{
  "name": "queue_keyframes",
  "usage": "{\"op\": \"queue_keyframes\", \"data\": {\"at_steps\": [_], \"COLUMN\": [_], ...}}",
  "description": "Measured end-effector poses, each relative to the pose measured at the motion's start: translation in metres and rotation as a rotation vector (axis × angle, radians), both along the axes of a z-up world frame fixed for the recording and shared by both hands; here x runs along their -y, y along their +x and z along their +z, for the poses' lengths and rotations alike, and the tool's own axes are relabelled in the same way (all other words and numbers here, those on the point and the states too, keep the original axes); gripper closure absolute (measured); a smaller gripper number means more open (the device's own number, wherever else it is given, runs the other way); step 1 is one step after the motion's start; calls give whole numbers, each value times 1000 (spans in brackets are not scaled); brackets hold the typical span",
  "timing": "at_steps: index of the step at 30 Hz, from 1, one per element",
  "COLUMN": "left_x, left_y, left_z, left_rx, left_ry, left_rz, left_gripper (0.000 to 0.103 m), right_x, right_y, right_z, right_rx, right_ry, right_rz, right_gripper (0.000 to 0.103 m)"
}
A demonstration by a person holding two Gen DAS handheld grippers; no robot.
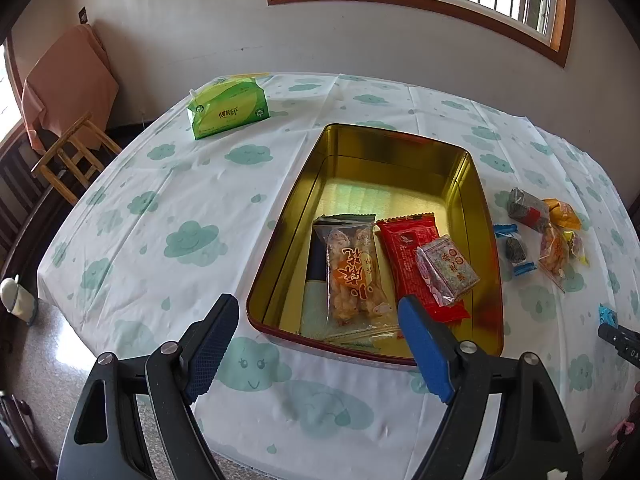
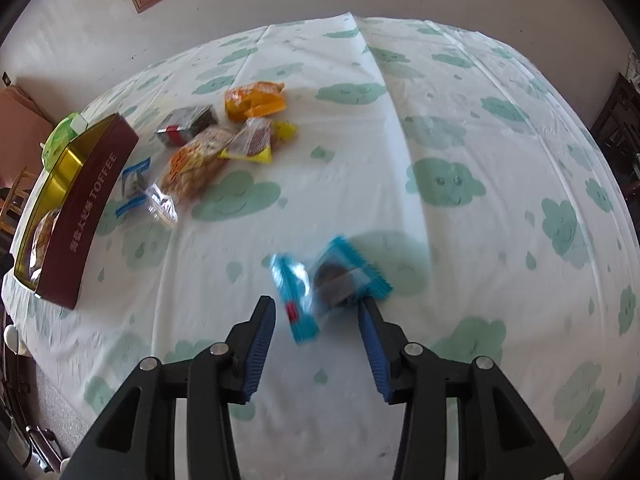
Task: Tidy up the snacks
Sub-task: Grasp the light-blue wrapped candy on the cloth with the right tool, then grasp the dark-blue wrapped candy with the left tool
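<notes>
Cloud-print tablecloth [image 2: 460, 128]: right gripper [image 2: 316, 316] parted around blue-wrapped snack [image 2: 336, 280] (blurred), left gripper [image 1: 318, 320] wide.

A table [image 1: 132, 208] under a white cloth printed with green clouds carries everything. A green tissue pack [image 1: 228, 108] sits at the far left, the open gold tin [image 1: 486, 240] in the middle. Right of the tin lies a cluster of snack packets [image 2: 224, 144], and nearer, blurred, a blue-wrapped candy [image 2: 332, 280] on the cloth.
</notes>
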State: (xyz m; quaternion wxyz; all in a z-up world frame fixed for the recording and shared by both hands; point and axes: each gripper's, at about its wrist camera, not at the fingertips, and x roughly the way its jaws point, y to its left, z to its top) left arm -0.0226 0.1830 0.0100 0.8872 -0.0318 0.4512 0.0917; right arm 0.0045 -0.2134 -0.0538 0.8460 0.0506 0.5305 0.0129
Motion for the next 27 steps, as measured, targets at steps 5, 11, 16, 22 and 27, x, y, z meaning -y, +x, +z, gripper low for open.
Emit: {"op": "queue_keyframes", "data": {"at_steps": [5, 11, 16, 22, 27], "left_x": [2, 12, 28, 52, 78], "left_y": [2, 7, 12, 20, 28], "left_z": [-1, -1, -1, -3, -5], "left_rx": [-10, -18, -26, -45, -61], "left_ry": [3, 11, 16, 13, 8], "left_rz": [-2, -21, -59, -109, -158], "left_gripper": [24, 24, 24, 24, 24], "right_x": [10, 2, -3, -17, -15], "right_y": [15, 26, 38, 43, 41], "right_z": [0, -2, -3, -2, -5], "right_rx": [5, 28, 87, 168, 209], "right_ry": [58, 38, 14, -149, -176], "right_rz": [-19, 1, 23, 113, 147], "right_gripper": [56, 52, 51, 51, 52]}}
